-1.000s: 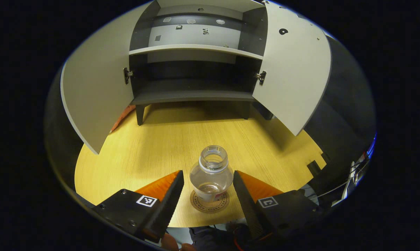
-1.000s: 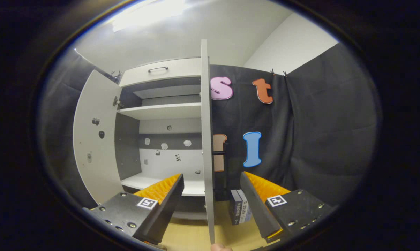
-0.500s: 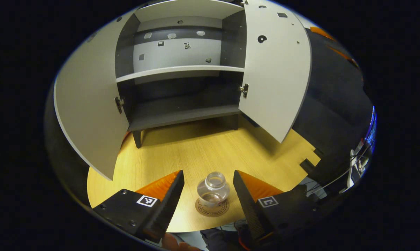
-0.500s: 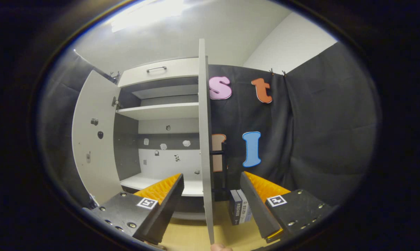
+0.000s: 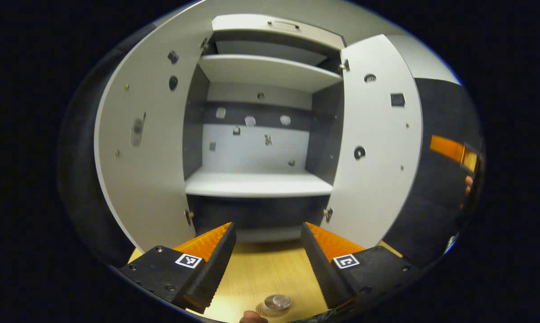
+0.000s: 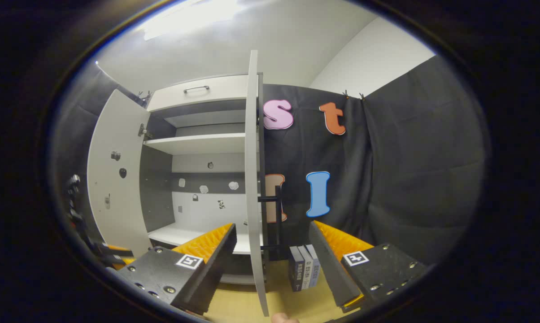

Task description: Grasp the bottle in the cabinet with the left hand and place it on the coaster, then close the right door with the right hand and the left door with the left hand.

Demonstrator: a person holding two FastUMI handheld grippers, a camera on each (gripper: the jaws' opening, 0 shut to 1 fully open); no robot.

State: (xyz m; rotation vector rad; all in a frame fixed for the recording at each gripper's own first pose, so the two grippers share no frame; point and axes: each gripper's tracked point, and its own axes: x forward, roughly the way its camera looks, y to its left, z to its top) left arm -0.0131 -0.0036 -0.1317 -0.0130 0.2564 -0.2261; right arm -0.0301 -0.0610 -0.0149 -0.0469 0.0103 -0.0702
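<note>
Both cabinet doors open. Left door (image 5: 149, 148) swung wide, untouched. Left gripper (image 5: 267, 262) fingers spread, empty, raised clear of bottle (image 5: 275, 303) at near table edge, presumably on coaster, hidden here. Right door (image 6: 253, 188) edge-on between spread, empty right gripper (image 6: 272, 264) fingers, not touching; likely lined up to push it shut. Books (image 6: 302, 268) far right.

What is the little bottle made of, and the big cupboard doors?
The small see-through bottle looks like clear plastic or glass; the table shows through it. The pale grey cupboard doors look like matte laminated board: flat, dull, thin-edged. The yellow tabletop shows wood grain, perhaps veneer.
</note>
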